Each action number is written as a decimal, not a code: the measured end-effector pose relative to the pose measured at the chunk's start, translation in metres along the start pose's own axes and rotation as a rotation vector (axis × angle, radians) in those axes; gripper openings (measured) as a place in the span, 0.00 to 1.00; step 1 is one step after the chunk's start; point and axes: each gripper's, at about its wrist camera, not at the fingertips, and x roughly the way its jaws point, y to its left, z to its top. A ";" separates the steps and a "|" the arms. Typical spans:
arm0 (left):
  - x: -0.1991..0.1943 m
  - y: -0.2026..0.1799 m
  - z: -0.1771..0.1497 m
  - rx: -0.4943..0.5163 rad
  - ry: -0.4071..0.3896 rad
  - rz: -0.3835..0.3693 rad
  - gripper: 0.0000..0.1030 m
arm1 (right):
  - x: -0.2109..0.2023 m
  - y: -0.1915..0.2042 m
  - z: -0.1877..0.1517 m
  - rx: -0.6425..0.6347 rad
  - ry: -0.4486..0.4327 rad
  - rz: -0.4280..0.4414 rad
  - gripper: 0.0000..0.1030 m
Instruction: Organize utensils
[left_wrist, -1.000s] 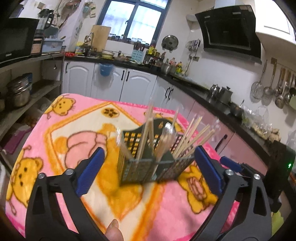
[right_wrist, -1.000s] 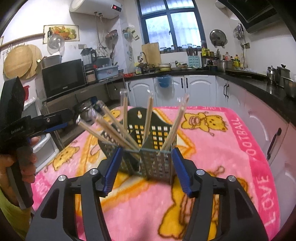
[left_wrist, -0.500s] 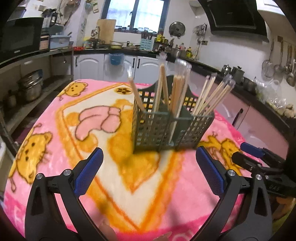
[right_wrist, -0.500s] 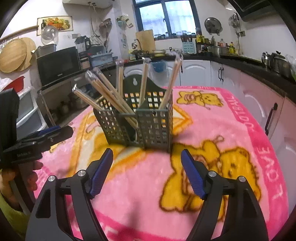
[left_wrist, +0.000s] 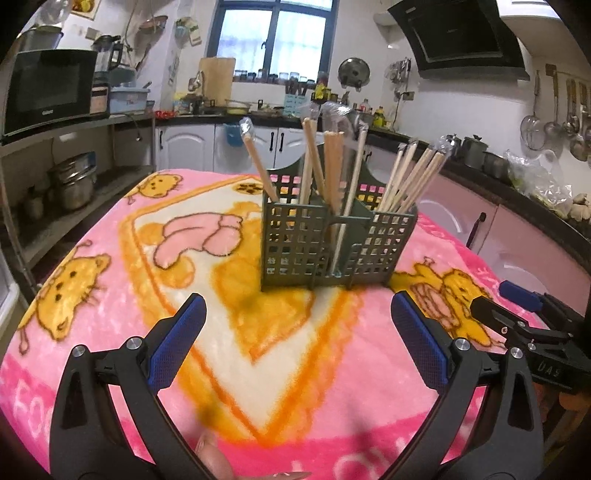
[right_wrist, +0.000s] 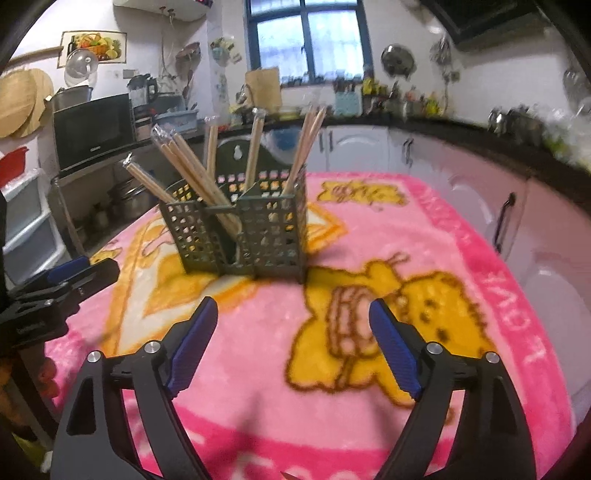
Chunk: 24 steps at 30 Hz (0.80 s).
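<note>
The pink blanket (right_wrist: 461, 258) carries white letters along its border to the right of the right gripper (right_wrist: 291, 345), where "LOVE" can be made out, running sideways. In the left wrist view, pale letters on the blanket's near edge, left of the left gripper (left_wrist: 295, 341), look like "FOO", cut off by the frame. The black body of the other tong, to the right in that view, bears small letters that seem to read "UAS"; a brand mark on the microwave (left_wrist: 48, 88) is too small to read.
</note>
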 end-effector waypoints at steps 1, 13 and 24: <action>-0.001 -0.001 0.000 -0.002 -0.006 -0.002 0.90 | -0.004 0.001 -0.001 -0.008 -0.022 -0.011 0.84; -0.005 -0.010 -0.009 0.003 -0.057 0.004 0.90 | -0.038 -0.006 -0.008 0.008 -0.223 -0.032 0.94; -0.005 -0.015 -0.018 0.020 -0.091 0.032 0.90 | -0.036 -0.005 -0.021 0.014 -0.229 -0.042 0.94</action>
